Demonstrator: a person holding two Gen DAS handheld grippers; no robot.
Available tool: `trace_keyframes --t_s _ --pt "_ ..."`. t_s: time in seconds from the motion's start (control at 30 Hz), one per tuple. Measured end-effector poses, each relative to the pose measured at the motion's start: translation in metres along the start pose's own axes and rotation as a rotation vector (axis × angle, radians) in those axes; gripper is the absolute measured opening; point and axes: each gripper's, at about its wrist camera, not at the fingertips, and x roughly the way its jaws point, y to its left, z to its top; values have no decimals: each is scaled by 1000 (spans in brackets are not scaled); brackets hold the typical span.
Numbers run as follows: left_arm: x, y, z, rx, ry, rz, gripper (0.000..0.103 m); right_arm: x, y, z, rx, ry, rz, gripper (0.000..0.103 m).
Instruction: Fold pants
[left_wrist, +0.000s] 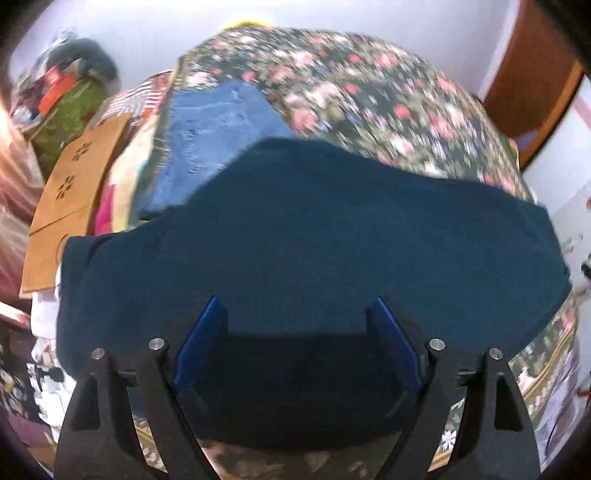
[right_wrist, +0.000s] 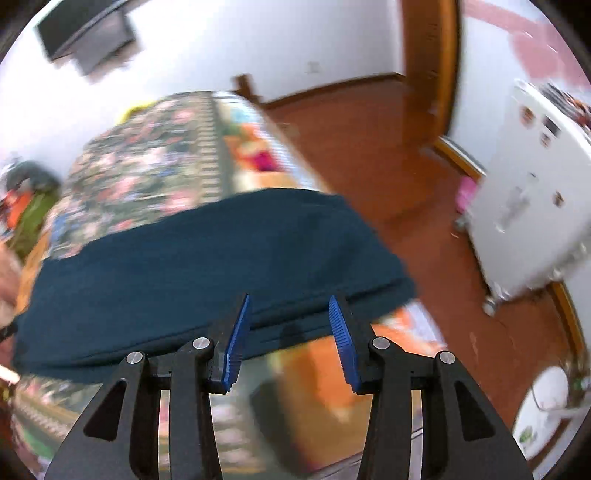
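A: Dark teal pants (left_wrist: 314, 236) are lying folded across the floral bedspread (left_wrist: 369, 92). I'm reading them as soft, light and floppy; best gripped at an edge or corner.

B: Claws?

A: Left gripper (left_wrist: 297, 343) is hanging wide over the cloth, holding nothing. Right gripper (right_wrist: 290, 332) is gaping narrower above the near hem, also empty.
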Motion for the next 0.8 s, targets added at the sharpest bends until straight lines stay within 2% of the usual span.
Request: trace_keyframes --t_s 0.03,0.07,0.1,0.13,0.17,0.27,0.3,0.4,0.5,0.57,0.67,0.73,0.77,0.8 --pt "7 -6 -1 21 20 -5 85 9 -9 3 31 10 -3 40" --pt "12 -10 -3 37 32 -7 90 14 -13 4 56 21 0 40" --pt "14 -14 -4 46 17 10 97 23 -20 7 94 34 13 40" --pt "14 -16 -5 50 5 25 99 29 -23 9 115 41 31 40" --pt "15 -17 -5 55 8 29 100 39 -26 10 135 55 62 40" --pt "17 -15 -5 38 17 12 100 65 -29 0 151 117 68 38" --pt "17 -14 -6 32 16 7 101 67 -27 -6 139 99 86 30" --pt "18 -14 -7 31 8 16 103 60 -24 -13 127 67 74 15" --pt "19 -13 -6 30 13 9 103 56 -25 -13 112 77 58 14" --pt "17 -14 -6 33 12 18 103 47 -22 -10 76 83 11 14" --pt "11 -20 -7 65 -2 52 103 25 -16 -8 24 61 -48 18" --pt "4 -29 -7 99 -24 69 103 7 -12 -11 27 43 9 32" --pt "2 -32 -8 111 -33 71 103 1 -9 -13 38 33 38 49" --pt "-1 -39 -9 133 -52 75 103 -11 -5 -16 52 13 83 62"
